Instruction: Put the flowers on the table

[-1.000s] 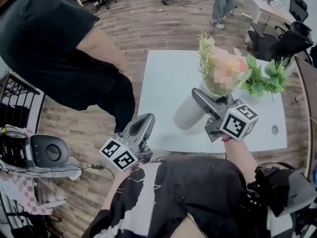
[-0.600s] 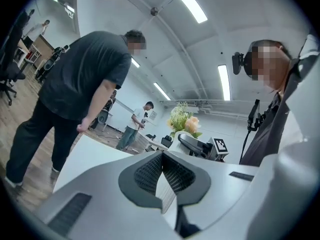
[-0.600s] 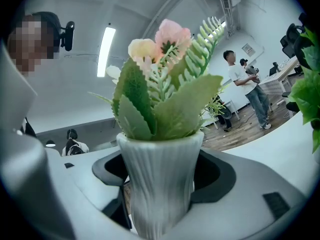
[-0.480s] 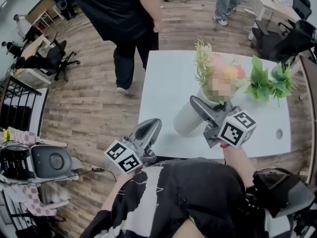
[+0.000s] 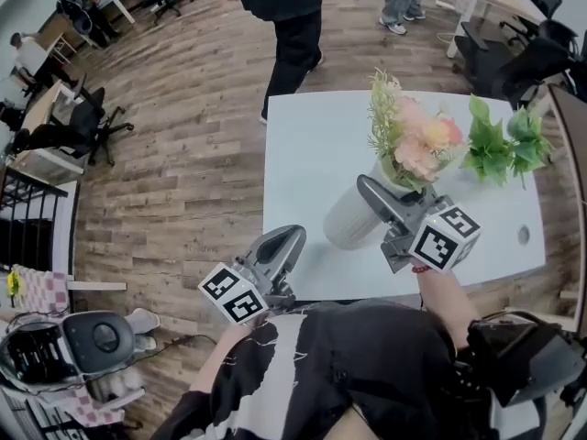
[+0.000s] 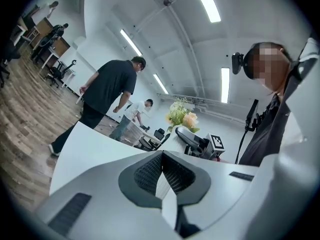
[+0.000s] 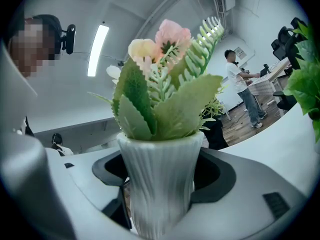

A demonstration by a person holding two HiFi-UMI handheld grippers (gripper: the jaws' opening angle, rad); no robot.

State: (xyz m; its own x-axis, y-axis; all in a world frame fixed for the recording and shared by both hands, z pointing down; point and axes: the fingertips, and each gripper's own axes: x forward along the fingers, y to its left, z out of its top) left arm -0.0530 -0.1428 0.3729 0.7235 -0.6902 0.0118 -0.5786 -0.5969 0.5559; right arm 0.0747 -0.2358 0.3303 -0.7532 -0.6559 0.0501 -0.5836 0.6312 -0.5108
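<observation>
A white ribbed vase [image 5: 351, 216] with pink and peach flowers [image 5: 417, 145] and green fronds leans over the near part of the white table [image 5: 303, 154]. My right gripper [image 5: 369, 195] is shut on the vase body, one jaw on each side; in the right gripper view the vase [image 7: 160, 184] fills the gap of the right gripper [image 7: 161, 179] and the flowers [image 7: 165, 79] rise above it. I cannot tell whether the vase base touches the table. My left gripper [image 5: 290, 238] hangs at the table's near left edge, shut and empty; its jaws meet in the left gripper view [image 6: 162, 176].
A green leafy plant [image 5: 500, 145] stands at the table's far right, and a small round hole [image 5: 524, 236] sits near the right edge. A person in black [image 5: 284, 7] walks on the wooden floor beyond the table. Office chairs and desks line the room.
The person in black has walked from beside the table's left side to beyond its far edge. Both grippers and the held vase have stayed about where they were.
</observation>
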